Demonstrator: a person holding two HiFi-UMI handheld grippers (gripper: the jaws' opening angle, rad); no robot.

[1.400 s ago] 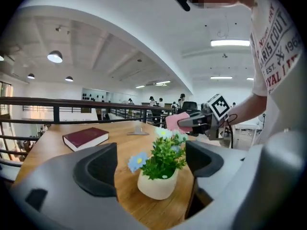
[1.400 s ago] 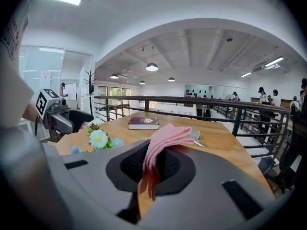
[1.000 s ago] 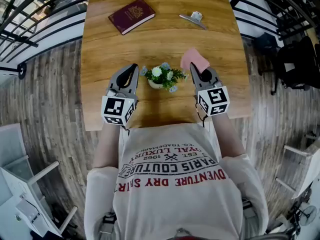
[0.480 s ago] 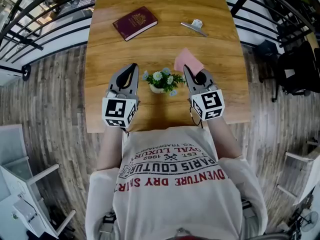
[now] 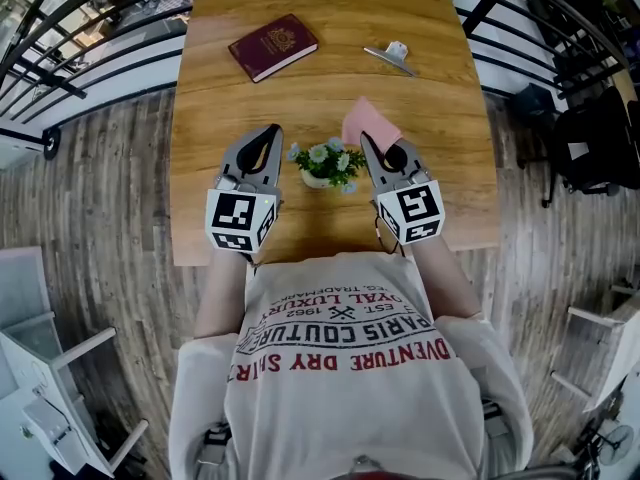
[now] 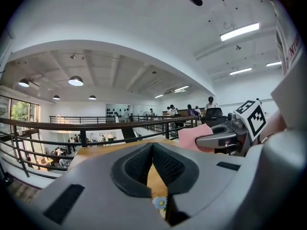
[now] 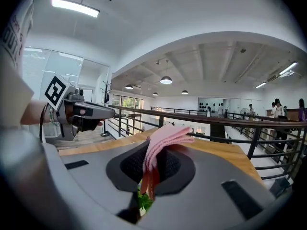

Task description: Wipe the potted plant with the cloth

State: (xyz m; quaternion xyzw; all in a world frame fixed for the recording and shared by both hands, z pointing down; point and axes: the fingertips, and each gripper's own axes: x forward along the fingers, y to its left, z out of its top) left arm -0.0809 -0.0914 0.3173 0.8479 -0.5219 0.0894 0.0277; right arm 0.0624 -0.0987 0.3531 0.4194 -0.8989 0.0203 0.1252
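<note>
A small potted plant [image 5: 324, 165] with white and blue flowers in a pale pot stands on the wooden table [image 5: 200, 118] between my two grippers. My right gripper [image 5: 366, 140] is shut on a folded pink cloth [image 5: 368, 125], which sticks out past its tips just right of the plant; in the right gripper view the cloth [image 7: 160, 145] is pinched between the pads with green leaves [image 7: 144, 201] below. My left gripper [image 5: 273, 132] is shut and empty, just left of the plant. One flower [image 6: 159, 203] shows under its jaws.
A dark red passport [image 5: 272, 47] lies at the table's far left. A metal clip [image 5: 388, 54] lies at the far right. Black railings [image 5: 60, 58] run along the left and far sides, and a dark chair [image 5: 590, 128] stands at the right.
Both grippers have risen, and the right one has moved left with the cloth, closer to the plant. The left gripper has stayed shut beside the plant.
</note>
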